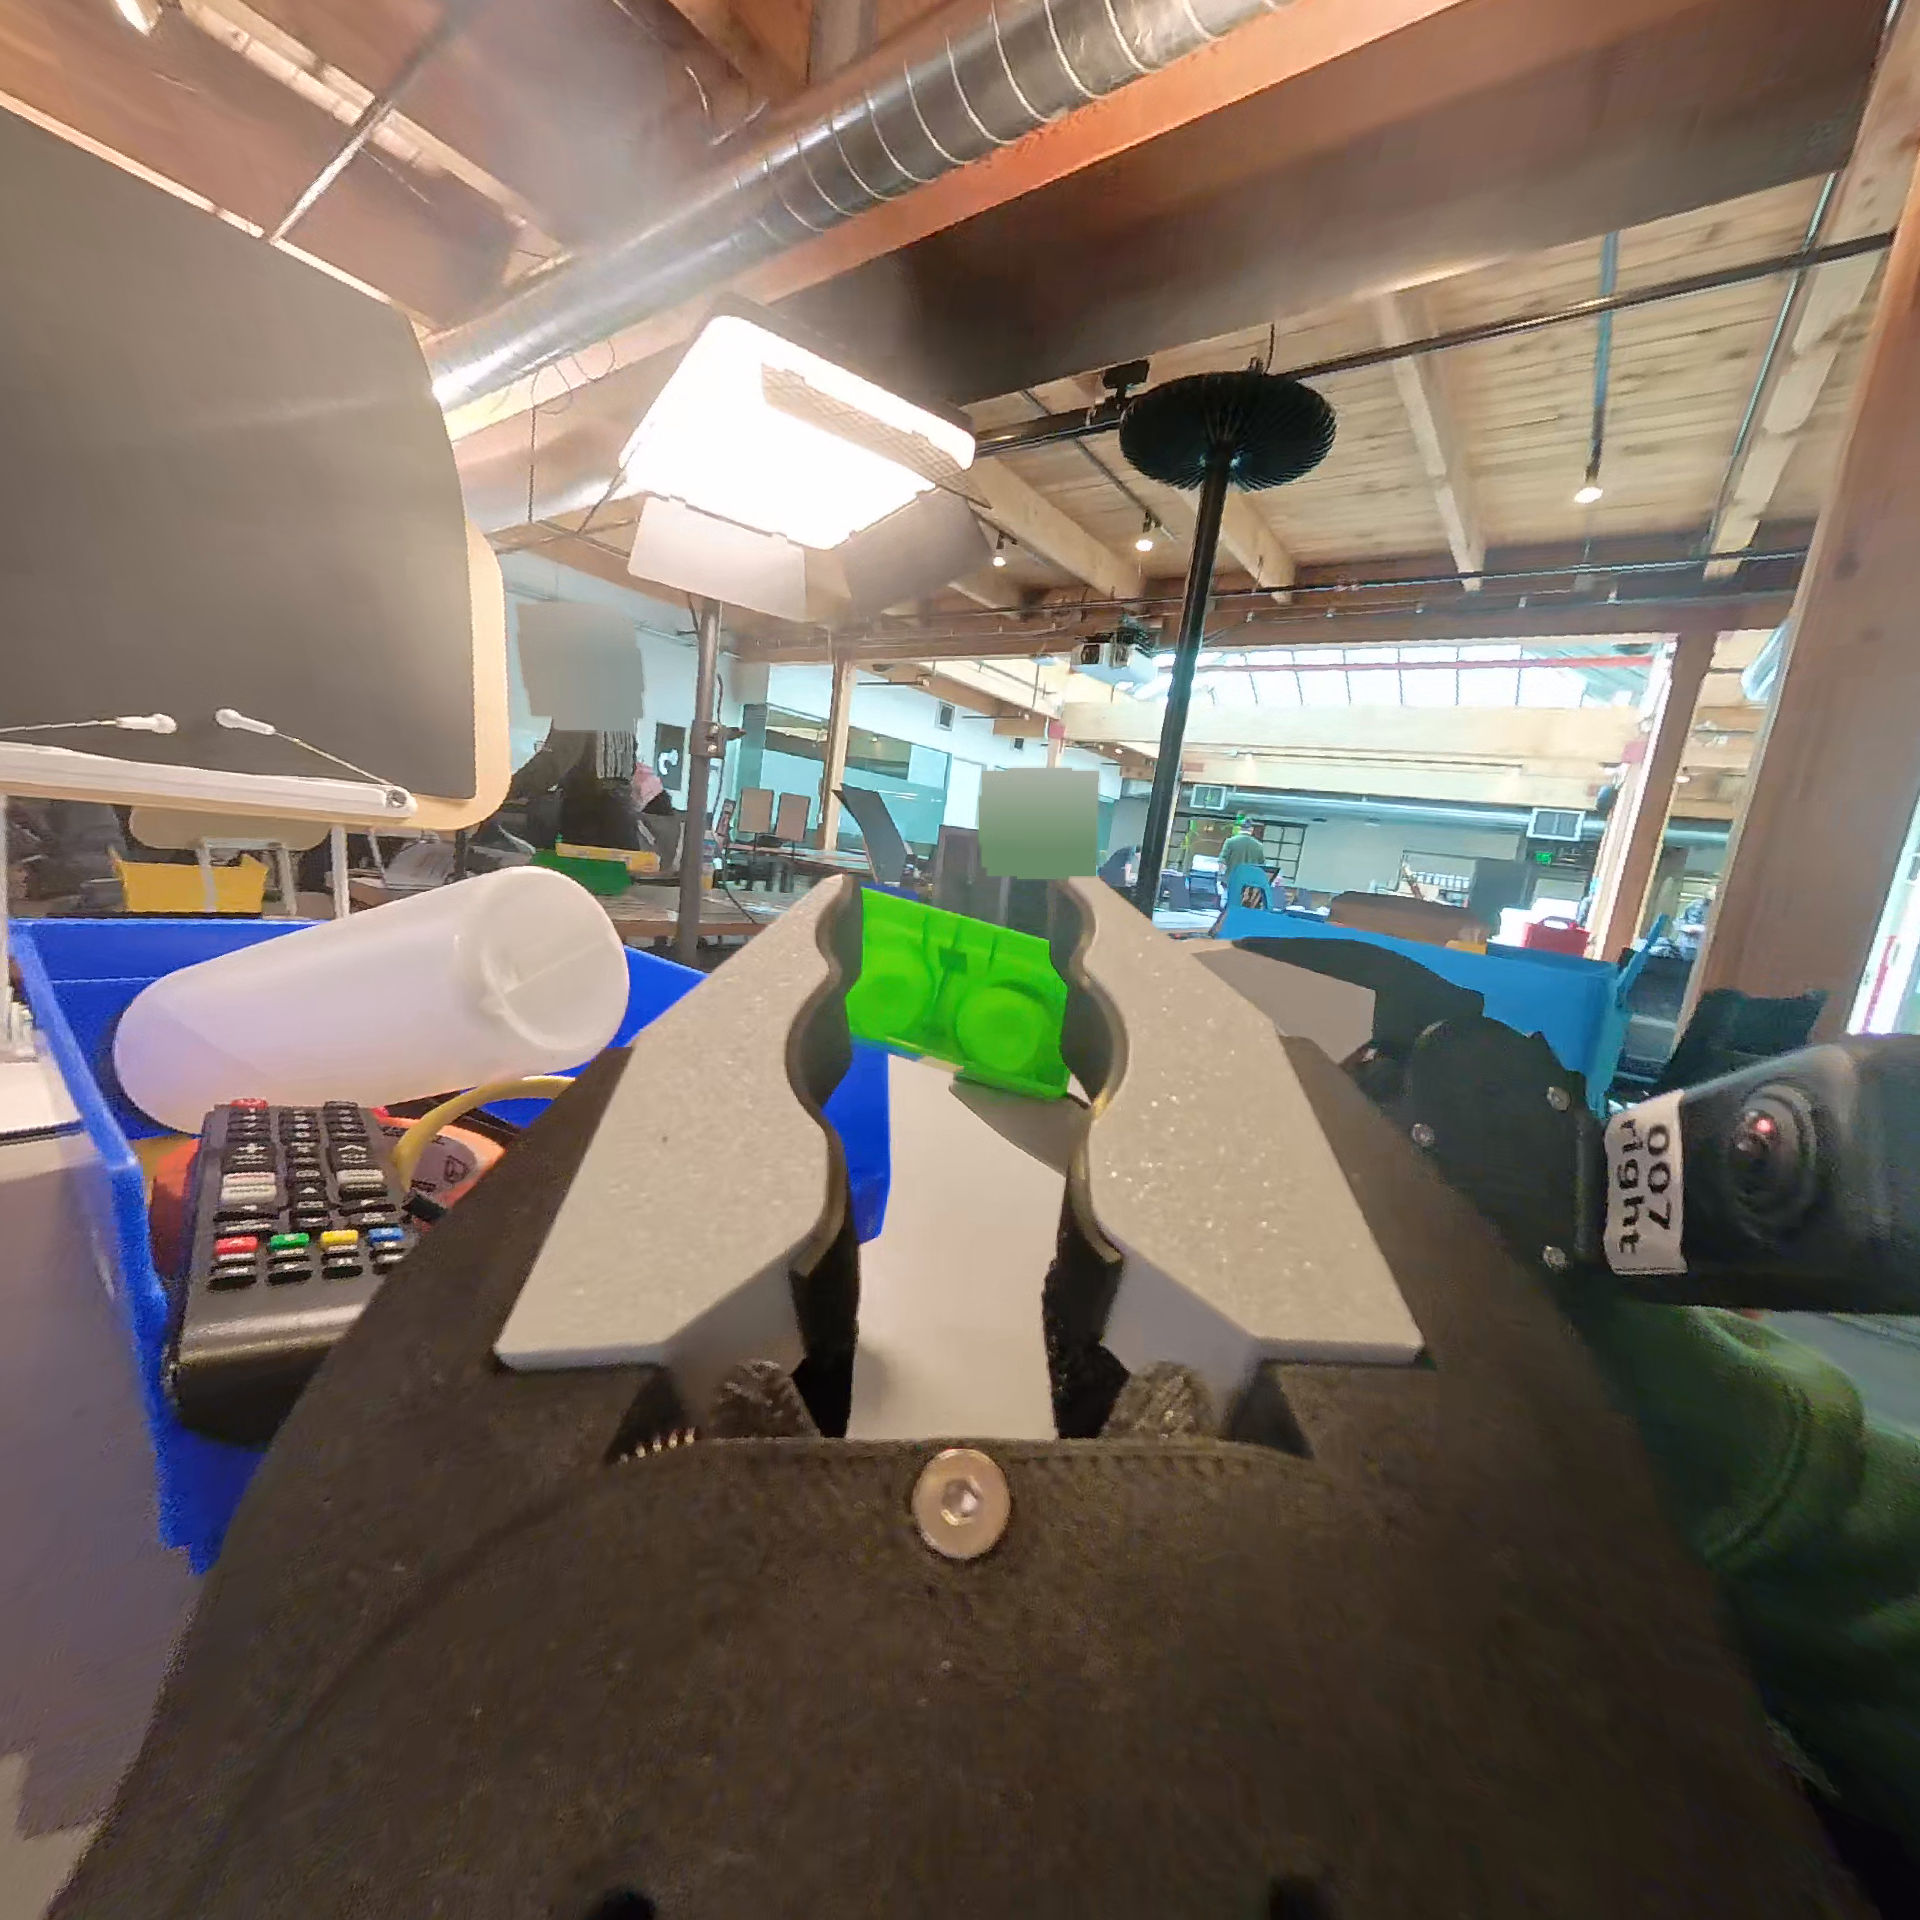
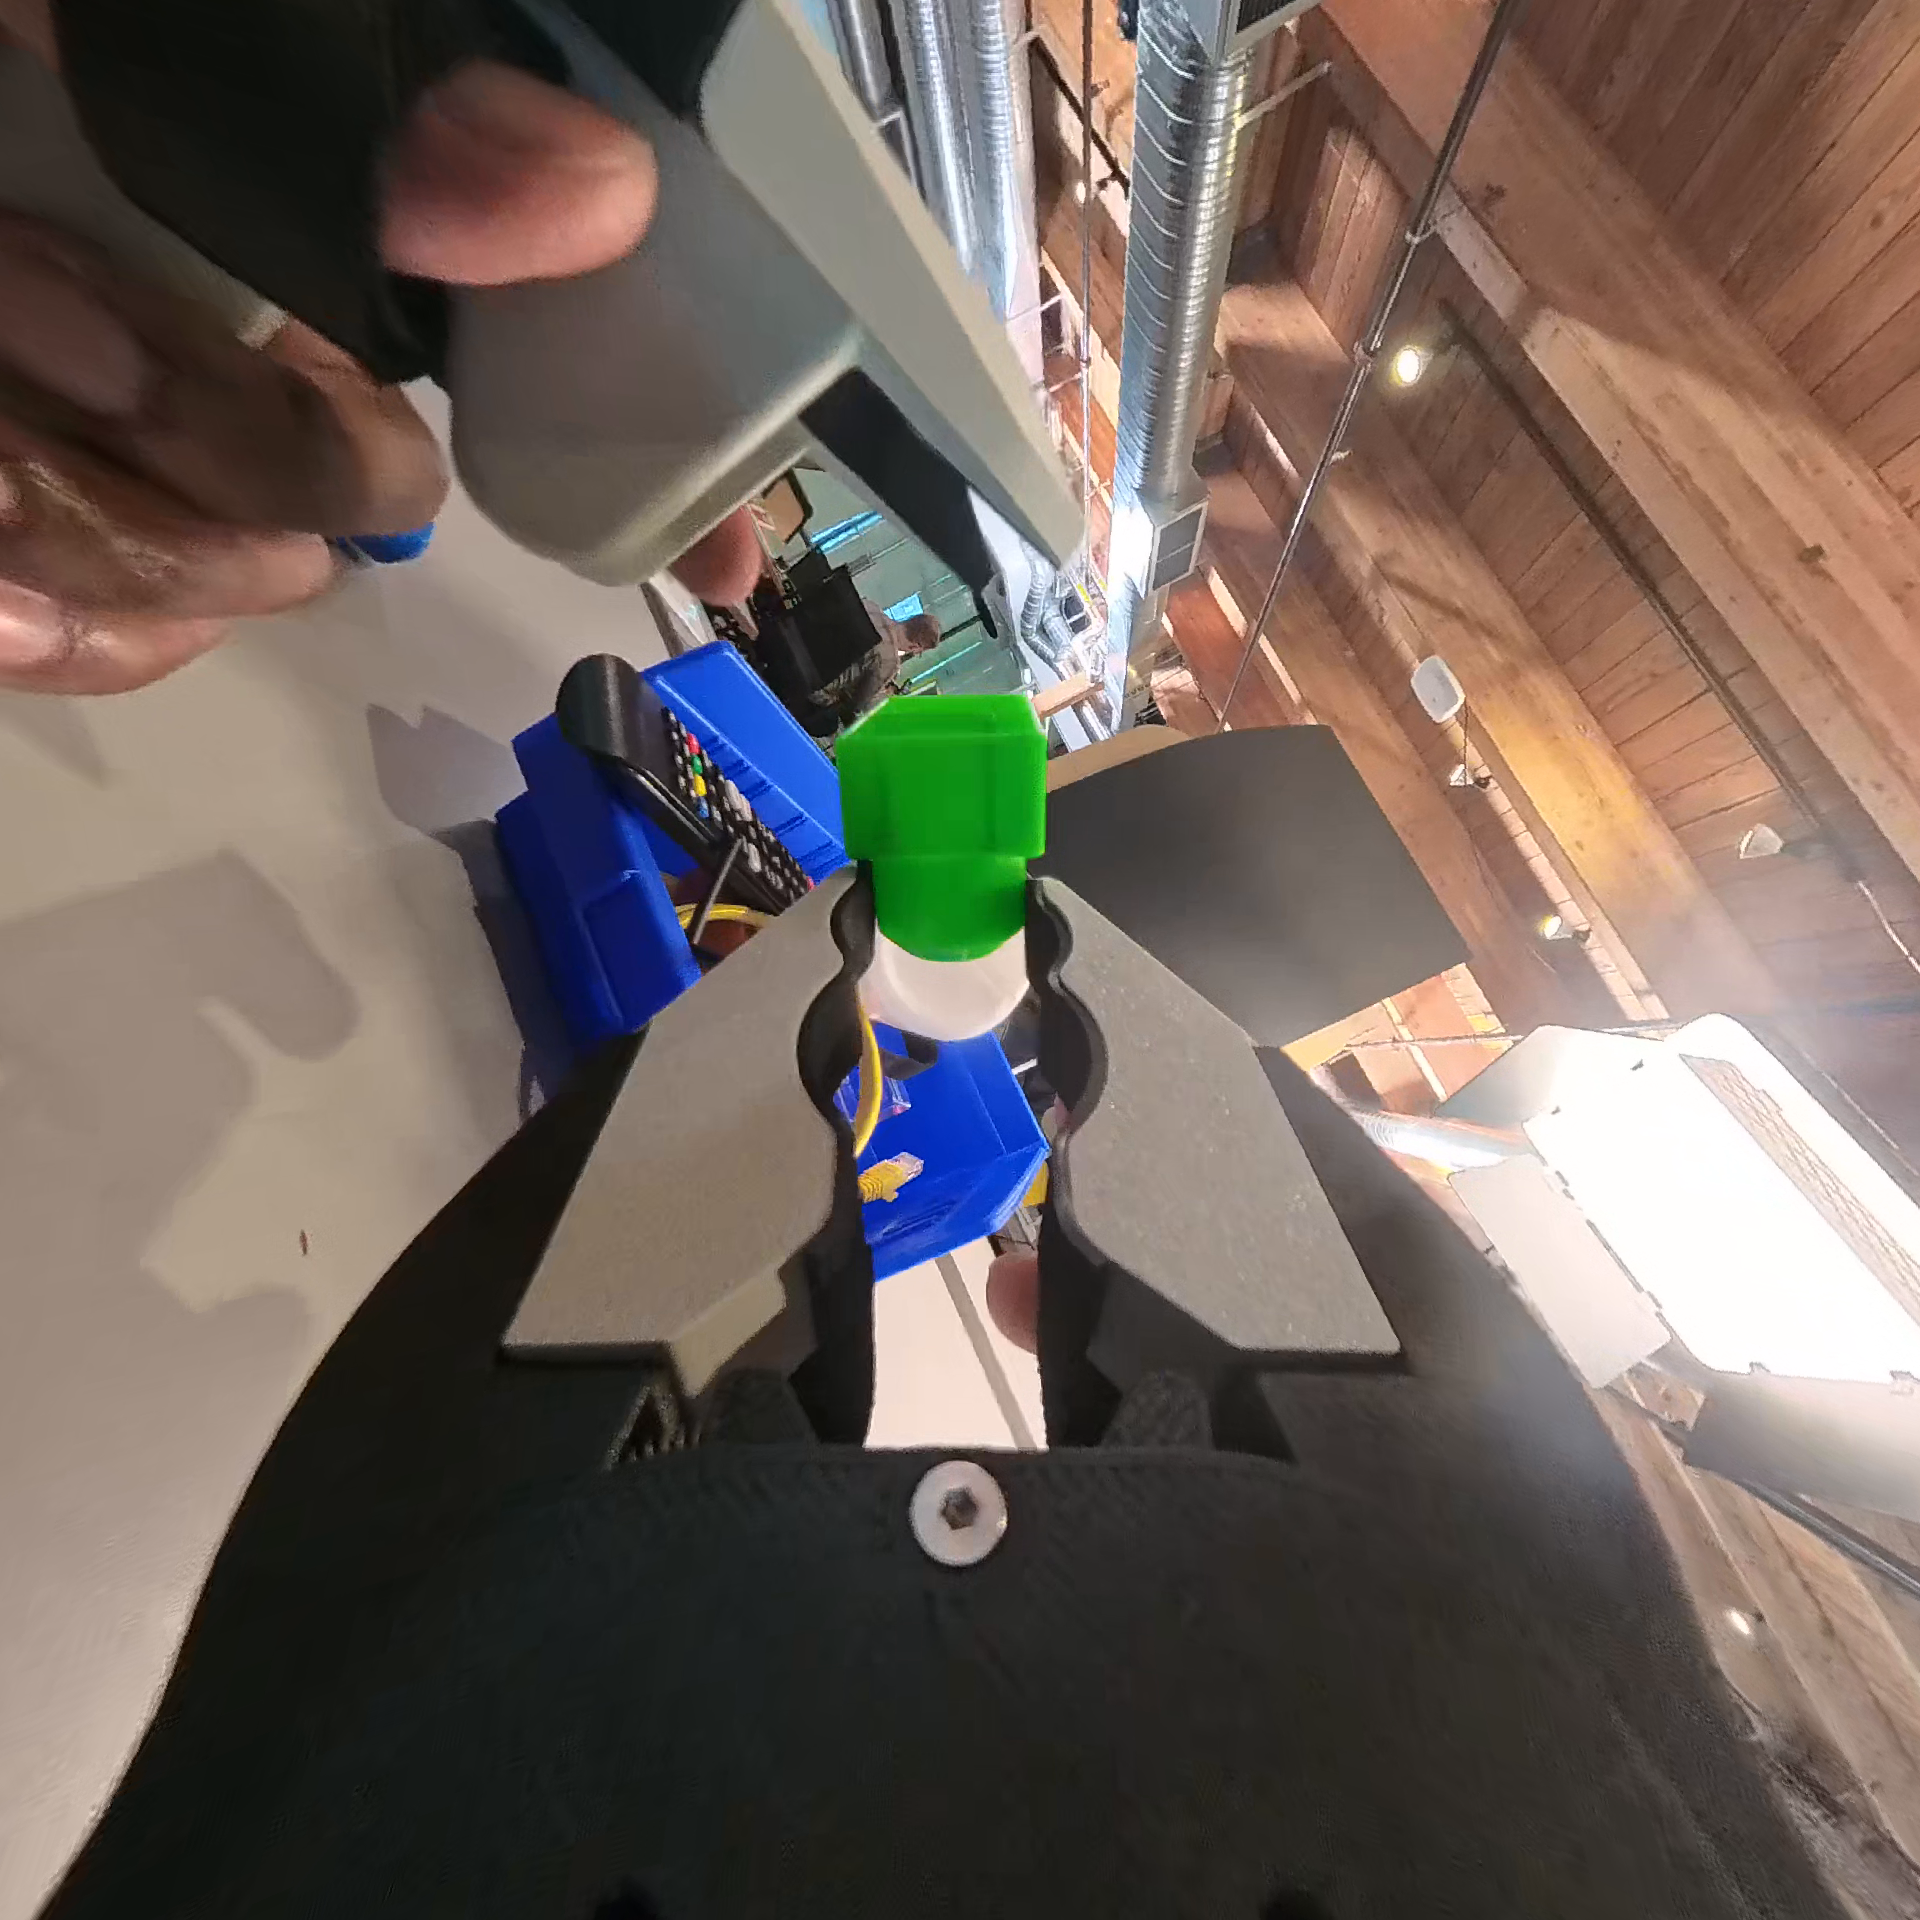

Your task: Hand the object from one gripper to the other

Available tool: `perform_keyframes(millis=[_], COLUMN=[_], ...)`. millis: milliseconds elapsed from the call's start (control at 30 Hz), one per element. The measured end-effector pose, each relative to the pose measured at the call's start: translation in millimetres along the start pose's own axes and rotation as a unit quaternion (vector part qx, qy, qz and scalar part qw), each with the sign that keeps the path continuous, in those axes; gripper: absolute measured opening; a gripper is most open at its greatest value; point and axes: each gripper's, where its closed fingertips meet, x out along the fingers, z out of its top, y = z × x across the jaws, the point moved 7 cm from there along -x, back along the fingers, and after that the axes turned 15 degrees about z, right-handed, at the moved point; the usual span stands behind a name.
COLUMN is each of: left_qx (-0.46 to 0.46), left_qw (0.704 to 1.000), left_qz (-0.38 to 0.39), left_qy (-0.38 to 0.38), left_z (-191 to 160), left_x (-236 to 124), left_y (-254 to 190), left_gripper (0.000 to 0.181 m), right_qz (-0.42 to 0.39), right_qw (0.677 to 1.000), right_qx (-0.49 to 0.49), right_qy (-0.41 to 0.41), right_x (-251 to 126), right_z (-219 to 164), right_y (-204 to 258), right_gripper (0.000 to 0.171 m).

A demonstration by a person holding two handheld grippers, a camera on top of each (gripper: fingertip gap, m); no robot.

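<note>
At the left of the left wrist view a blue bin [image 1: 62, 1049] holds a black remote control [image 1: 286, 1236] leaning on its near wall, a translucent white bottle [image 1: 364, 1003] lying across the top on its side, and a yellow cable [image 1: 457, 1107] under them. The right wrist view shows the same bin [image 2: 603, 914] at frame centre, remote [image 2: 707, 800] and yellow cable [image 2: 873, 1091] inside. The green plastic object [image 1: 956, 1003] sits in the centre of the left view, flanked by the left gripper's [image 1: 956, 977] fingertips; whether they press it I cannot tell. The right gripper [image 2: 940, 914] is clenched on its narrower end [image 2: 940, 821], the wider blocky end pointing up-frame beyond the tips, long axis along the fingers. In the left view the object's broad face, with two round recesses, faces the camera.
</note>
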Motion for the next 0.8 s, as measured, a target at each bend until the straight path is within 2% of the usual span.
perform_keyframes(millis=[233,433,600,800], left_qx=[0.060,0.129,0.153,0.140], left_qw=[0.996,0.988,0.985,0.986], left_qz=[-0.053,-0.041,-0.036,-0.035], left_qy=[0.040,0.072,0.077,0.083], left_z=[-12,-23,-24,-24], left_x=[1,4,3,4], left_y=[-19,-23,-24,-21], left_gripper=[0.030,0.021,0.005,0.002], right_qz=[-0.002,0.000,0.001,-0.004], right_qw=[1.000,1.000,1.000,0.999], right_qx=[0.007,-0.007,-0.019,-0.032], right_qy=[0.010,0.005,0.007,0.010], right_x=[1,1,2,4], right_z=[-4,-2,-1,-1], right_y=[-1,2,4,6], right_gripper=[0.029,0.029,0.029,0.029])
